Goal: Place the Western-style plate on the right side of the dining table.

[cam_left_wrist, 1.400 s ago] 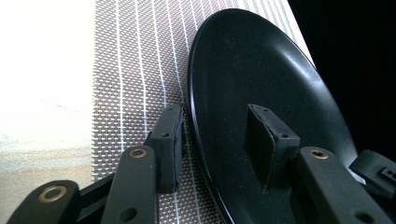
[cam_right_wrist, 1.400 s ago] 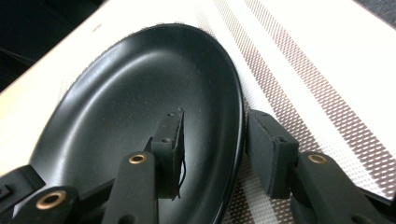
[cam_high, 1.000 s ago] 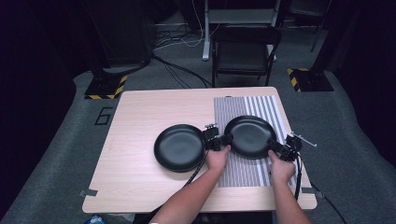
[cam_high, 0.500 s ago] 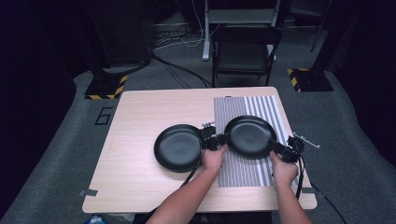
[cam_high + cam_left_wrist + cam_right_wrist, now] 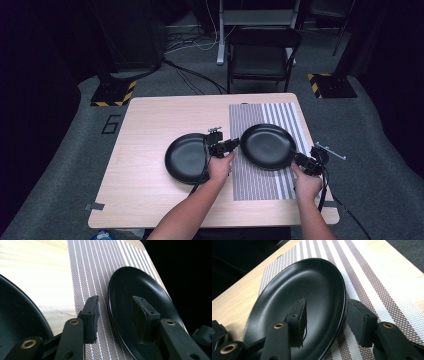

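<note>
A black plate (image 5: 267,146) lies on the striped placemat (image 5: 260,177), and a second black plate (image 5: 186,159) sits on the bare wood to its left. My left gripper (image 5: 231,145) is at the mat plate's left rim. In the left gripper view the left gripper (image 5: 115,300) is open, with the rim of the plate (image 5: 150,290) between the jaws. My right gripper (image 5: 301,160) is at the plate's near right rim. Seen in the right gripper view, the right gripper (image 5: 327,302) is also open, one jaw over the plate (image 5: 299,282) and one over the mat (image 5: 372,282).
The wooden table (image 5: 150,125) has bare room at its left and far side. A black chair (image 5: 262,57) stands beyond the far edge, with cables on the floor. The table's right edge is close to my right hand.
My right hand and its gripper have shifted slightly to the right. The plates and the left gripper have hardly moved.
</note>
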The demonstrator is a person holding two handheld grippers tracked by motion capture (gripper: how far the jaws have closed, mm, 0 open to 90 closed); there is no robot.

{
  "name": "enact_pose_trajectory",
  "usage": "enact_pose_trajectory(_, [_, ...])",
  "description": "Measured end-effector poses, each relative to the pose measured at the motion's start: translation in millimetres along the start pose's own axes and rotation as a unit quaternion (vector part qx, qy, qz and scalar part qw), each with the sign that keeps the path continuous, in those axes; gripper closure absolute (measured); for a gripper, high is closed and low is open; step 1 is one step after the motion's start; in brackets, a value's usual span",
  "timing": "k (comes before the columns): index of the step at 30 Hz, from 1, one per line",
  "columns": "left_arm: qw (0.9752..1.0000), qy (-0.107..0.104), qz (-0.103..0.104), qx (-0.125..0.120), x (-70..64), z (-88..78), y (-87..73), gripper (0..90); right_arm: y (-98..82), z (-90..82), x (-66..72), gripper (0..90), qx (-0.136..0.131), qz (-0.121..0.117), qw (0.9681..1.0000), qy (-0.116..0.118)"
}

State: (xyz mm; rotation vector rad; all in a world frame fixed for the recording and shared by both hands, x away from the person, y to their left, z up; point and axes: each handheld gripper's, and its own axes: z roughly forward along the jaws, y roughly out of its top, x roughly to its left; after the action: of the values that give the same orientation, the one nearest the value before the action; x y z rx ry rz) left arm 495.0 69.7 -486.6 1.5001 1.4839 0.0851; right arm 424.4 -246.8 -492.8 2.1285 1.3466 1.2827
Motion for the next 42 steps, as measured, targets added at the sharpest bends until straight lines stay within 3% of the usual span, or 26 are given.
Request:
enact_pose_trajectory(5, [0.9998, -0.017, 0.012, 0.000, 6.3, -12.0, 6.8, 57.3, -0.5, -3.7, 1.4, 49.2, 0.002, -0.009, 0.9999, 0.006])
enact_pose_trajectory(8, [0.9997, -0.017, 0.020, -0.001, 10.1, -19.2, 10.6, 57.0, -1.4, -7.0, 1.6, 48.9, 0.001, -0.016, 0.9998, 0.014])
enact_pose_trajectory(10, [0.9993, -0.019, 0.034, -0.001, 14.3, -25.1, 15.1, 56.7, -1.9, -8.7, 1.9, 48.4, 0.004, -0.016, 0.9996, 0.022])
enact_pose_trajectory(14, [0.9962, -0.004, 0.087, -0.004, 21.6, -36.6, 22.6, 56.2, -3.8, -12.3, 3.1, 48.2, 0.008, -0.047, 0.9987, 0.018])
enact_pose_trajectory(17, [0.9934, 0.009, 0.114, -0.004, 29.8, -45.9, 27.2, 55.8, -4.4, -15.6, 2.7, 48.1, 0.008, -0.068, 0.9975, 0.014])
enact_pose_trajectory(27, [0.9954, 0.017, 0.093, -0.017, 62.4, -79.7, 43.2, 55.6, -4.6, -23.8, 0.3, 47.7, 0.019, -0.095, 0.9952, 0.012])
enact_pose_trajectory(32, [0.9941, 0.026, 0.103, -0.020, 77.3, -98.7, 44.6, 55.6, -5.5, -27.9, -1.0, 47.8, 0.019, -0.097, 0.9951, 0.010])
enact_pose_trajectory(37, [0.9951, 0.026, 0.091, -0.029, 92.6, -117.7, 45.9, 55.6, -5.4, -33.5, 2.1, 47.8, 0.019, -0.101, 0.9947, 0.007])
enact_pose_trajectory(42, [0.9946, 0.028, 0.095, -0.029, 103.2, -129.9, 45.1, 55.6, -6.8, -39.1, 5.7, 47.7, 0.014, -0.116, 0.9931, 0.005])
